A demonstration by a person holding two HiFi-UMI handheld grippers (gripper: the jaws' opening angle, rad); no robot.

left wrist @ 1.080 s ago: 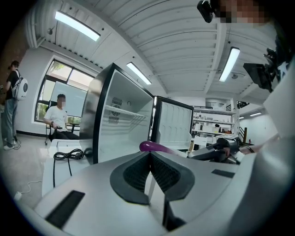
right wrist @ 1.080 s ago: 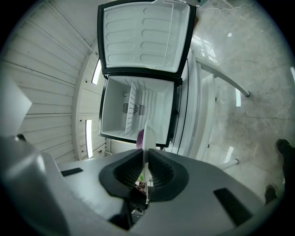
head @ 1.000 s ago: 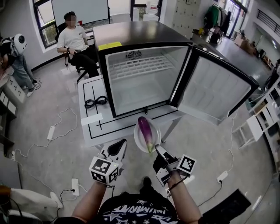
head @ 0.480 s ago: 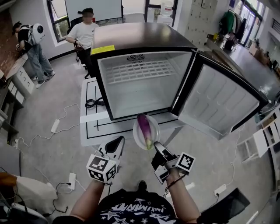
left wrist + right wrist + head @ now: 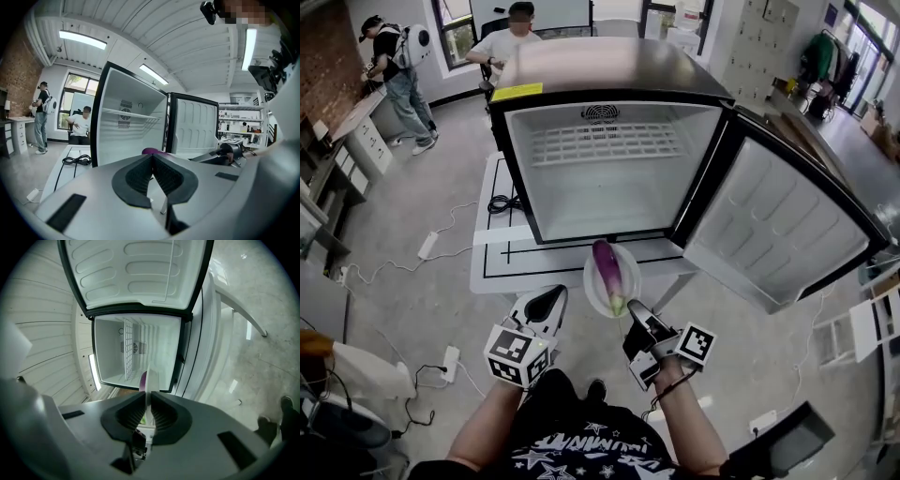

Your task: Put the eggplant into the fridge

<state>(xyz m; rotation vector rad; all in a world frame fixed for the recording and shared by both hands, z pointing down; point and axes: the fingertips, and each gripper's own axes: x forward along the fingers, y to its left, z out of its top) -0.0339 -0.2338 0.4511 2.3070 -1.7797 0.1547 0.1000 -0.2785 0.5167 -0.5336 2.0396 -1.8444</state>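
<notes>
Right claw (image 5: 632,313) on plate (image 5: 592,284); purple eggplant (image 5: 607,270)

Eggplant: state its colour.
Purple eggplant, green stem end, on a white plate; clearest in head view.

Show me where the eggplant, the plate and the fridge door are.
eggplant (image 5: 607,272), head view, middle of its purple body.
plate (image 5: 633,274), head view, bare white part right of the eggplant.
fridge door (image 5: 778,225), head view, white inner liner of the open door.

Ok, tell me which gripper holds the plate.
The right gripper: its jaws pinch the rim of the white plate carrying the eggplant. The left gripper is shut on nothing.
</notes>
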